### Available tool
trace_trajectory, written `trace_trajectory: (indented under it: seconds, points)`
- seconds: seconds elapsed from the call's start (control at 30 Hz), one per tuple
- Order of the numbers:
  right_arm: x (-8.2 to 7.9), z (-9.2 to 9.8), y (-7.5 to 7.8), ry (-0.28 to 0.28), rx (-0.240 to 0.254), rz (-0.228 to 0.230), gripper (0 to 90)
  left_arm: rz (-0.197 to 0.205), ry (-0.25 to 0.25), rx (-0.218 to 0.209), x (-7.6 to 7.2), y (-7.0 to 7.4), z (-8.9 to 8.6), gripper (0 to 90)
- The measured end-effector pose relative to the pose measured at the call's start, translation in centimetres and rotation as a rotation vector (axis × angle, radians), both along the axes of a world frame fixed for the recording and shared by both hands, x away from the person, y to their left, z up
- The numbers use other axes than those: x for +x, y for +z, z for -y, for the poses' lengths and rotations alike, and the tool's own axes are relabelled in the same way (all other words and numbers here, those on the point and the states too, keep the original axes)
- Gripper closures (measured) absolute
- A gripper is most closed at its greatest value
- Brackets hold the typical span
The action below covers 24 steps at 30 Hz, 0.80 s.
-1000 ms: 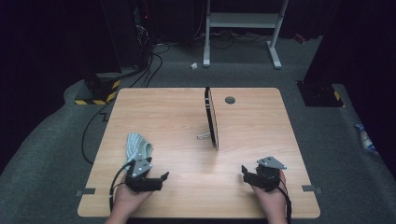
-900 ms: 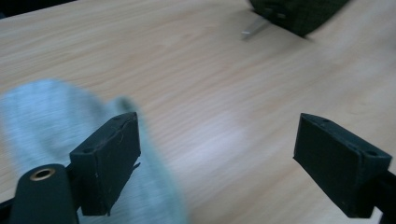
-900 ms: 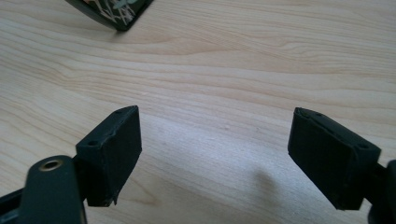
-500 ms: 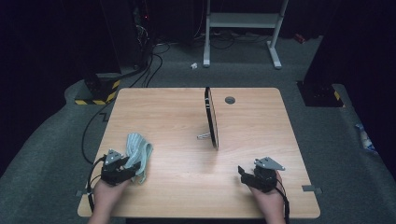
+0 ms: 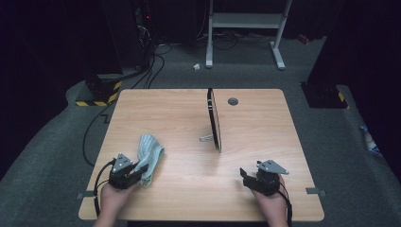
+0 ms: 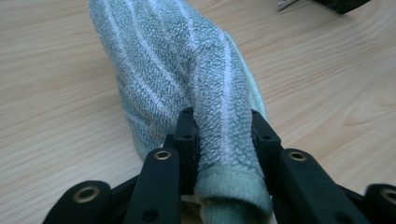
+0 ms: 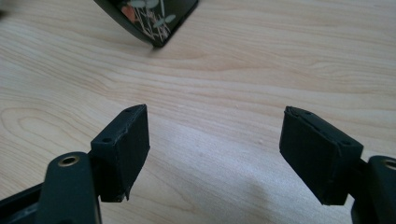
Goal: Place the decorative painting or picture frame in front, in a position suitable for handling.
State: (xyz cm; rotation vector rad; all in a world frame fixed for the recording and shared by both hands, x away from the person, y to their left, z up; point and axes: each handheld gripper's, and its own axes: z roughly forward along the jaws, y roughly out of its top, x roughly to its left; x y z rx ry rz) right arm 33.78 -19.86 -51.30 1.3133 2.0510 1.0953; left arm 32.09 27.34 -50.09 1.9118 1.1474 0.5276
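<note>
A green-and-white striped terry cloth (image 5: 151, 153) lies bunched at the table's front left. My left gripper (image 5: 138, 173) is at its near end. In the left gripper view a fold of the cloth (image 6: 187, 74) runs up between the two black pads, which press it from both sides; the left gripper (image 6: 223, 135) has just been closing on it. My right gripper (image 5: 245, 176) rests near the front right edge and has just been closing a little. Its jaws stand wide apart with bare wood between them, as the right gripper view (image 7: 215, 140) shows.
A thin black panel (image 5: 215, 120) stands on edge in the middle of the wooden table (image 5: 179, 118), with a small metal clip (image 5: 205, 138) at its left foot. Its near corner (image 7: 149, 18) is ahead of the right gripper. A round hole (image 5: 232, 101) sits near the far edge.
My left hand has shifted left to the cloth's near end and the jaws have closed onto a fold of it. The cloth has bunched slightly. The right hand has stayed put.
</note>
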Motion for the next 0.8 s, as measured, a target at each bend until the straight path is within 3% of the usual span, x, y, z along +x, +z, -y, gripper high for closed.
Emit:
trace_trajectory:
  seconds: [0.17, 0.3, 0.43, 0.57, 0.73, 0.8]
  points:
    - [-0.5, -0.5, 0.6, 0.024, 0.037, 0.029, 24.4, 0.019, -0.095, -0.04, -0.8, 0.5, 2.5, 70.4]
    - [-1.0, -1.1, 1.4, 0.064, 0.077, 0.043, 24.4, 0.007, -0.209, -0.062, -1.6, 0.2, 6.0, 70.3]
    - [-1.7, -2.1, 1.9, 0.101, 0.069, 0.068, 24.3, 0.009, -0.304, -0.059, -2.4, -0.1, 9.7, 70.2]
    - [-2.2, -3.0, 2.2, 0.13, 0.074, 0.076, 24.2, 0.006, -0.341, -0.065, -2.7, -0.4, 11.9, 69.9]
    - [-2.6, -4.2, 2.3, 0.166, 0.084, 0.083, 24.0, 0.012, -0.352, -0.085, -2.5, -0.9, 13.8, 69.9]
    - [-2.7, -5.0, 2.4, 0.184, 0.084, 0.081, 24.2, 0.016, -0.36, -0.072, -2.5, -1.0, 14.5, 69.9]
